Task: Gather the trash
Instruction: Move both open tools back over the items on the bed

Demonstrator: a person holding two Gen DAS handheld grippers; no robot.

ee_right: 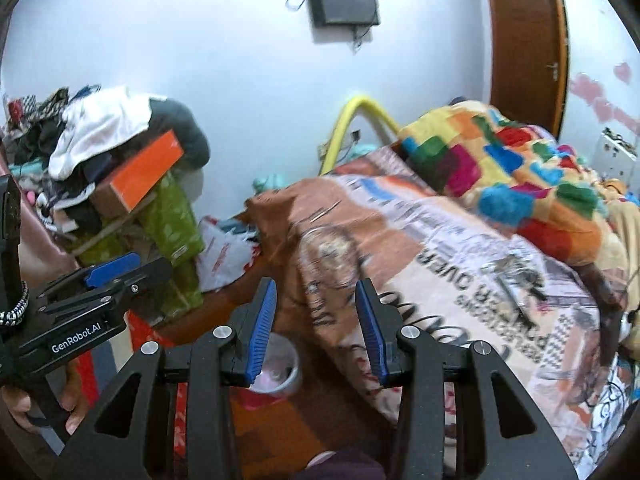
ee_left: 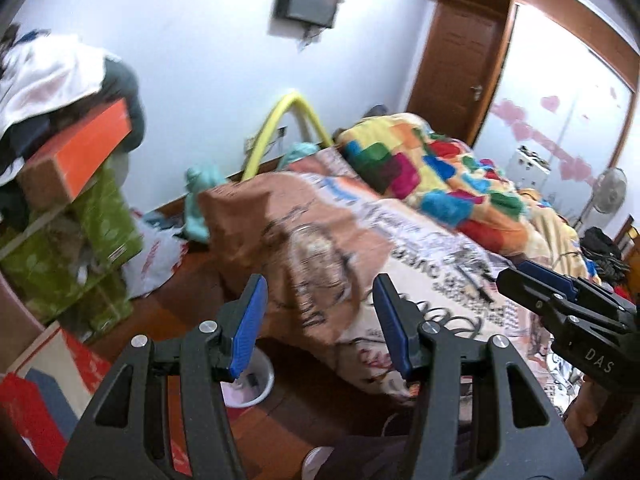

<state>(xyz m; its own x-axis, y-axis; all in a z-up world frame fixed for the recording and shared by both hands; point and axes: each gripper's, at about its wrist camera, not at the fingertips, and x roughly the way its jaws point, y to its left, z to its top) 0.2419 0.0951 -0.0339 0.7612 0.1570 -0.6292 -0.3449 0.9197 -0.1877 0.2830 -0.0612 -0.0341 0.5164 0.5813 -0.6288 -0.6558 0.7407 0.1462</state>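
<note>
A small white round bin (ee_left: 256,380) (ee_right: 282,368) stands on the red-brown floor by the corner of the bed, below and behind both pairs of fingers. A crumpled white plastic bag with red print (ee_left: 154,256) (ee_right: 224,256) lies on the floor near the green boxes. My left gripper (ee_left: 320,292) is open in the air above the bed corner, nothing between its blue pads; the right wrist view shows it at the left (ee_right: 116,270). My right gripper (ee_right: 316,292) is open too and holds nothing; the left wrist view shows it at the right (ee_left: 532,280).
A bed with a printed quilt (ee_left: 420,248) and a patchwork blanket (ee_right: 500,168) fills the right. Green boxes (ee_left: 100,224), an orange box (ee_right: 144,168) and piled clothes (ee_right: 100,128) stack at the left. A red patterned box (ee_left: 48,384) lies near. Door (ee_left: 456,56) and fan (ee_left: 610,190) beyond.
</note>
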